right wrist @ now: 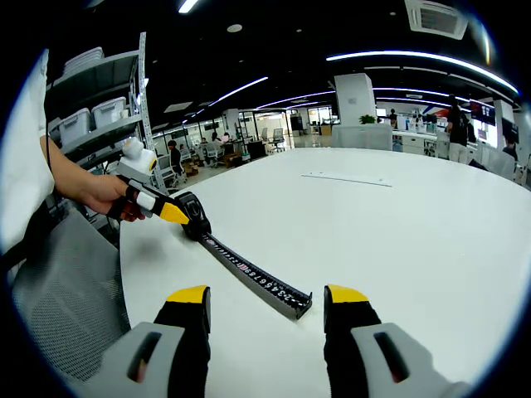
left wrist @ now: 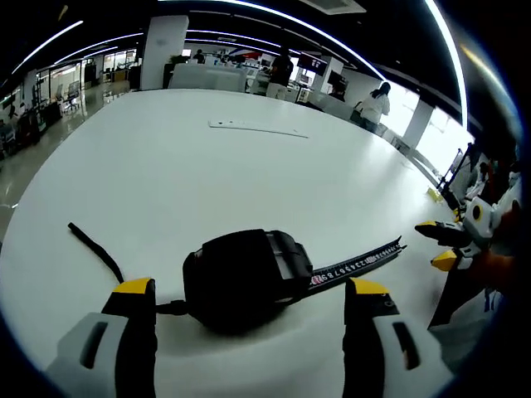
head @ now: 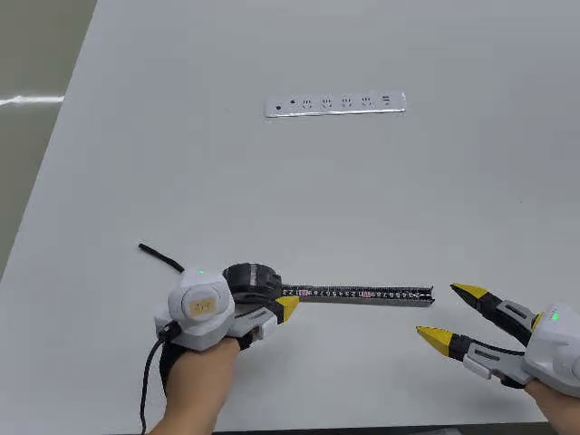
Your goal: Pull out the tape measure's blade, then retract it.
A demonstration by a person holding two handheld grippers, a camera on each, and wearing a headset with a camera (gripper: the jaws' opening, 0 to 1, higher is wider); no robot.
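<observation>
Tape measure rests on white office table.

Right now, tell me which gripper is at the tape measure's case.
The left gripper: its open jaws flank the black case. The right gripper sits open at the far end of the blade.

Strip: white, flat, far side of table.
Table: white, broad.
Chair: grey mesh, by table's edge.
Shelves: carry pale bins.
</observation>
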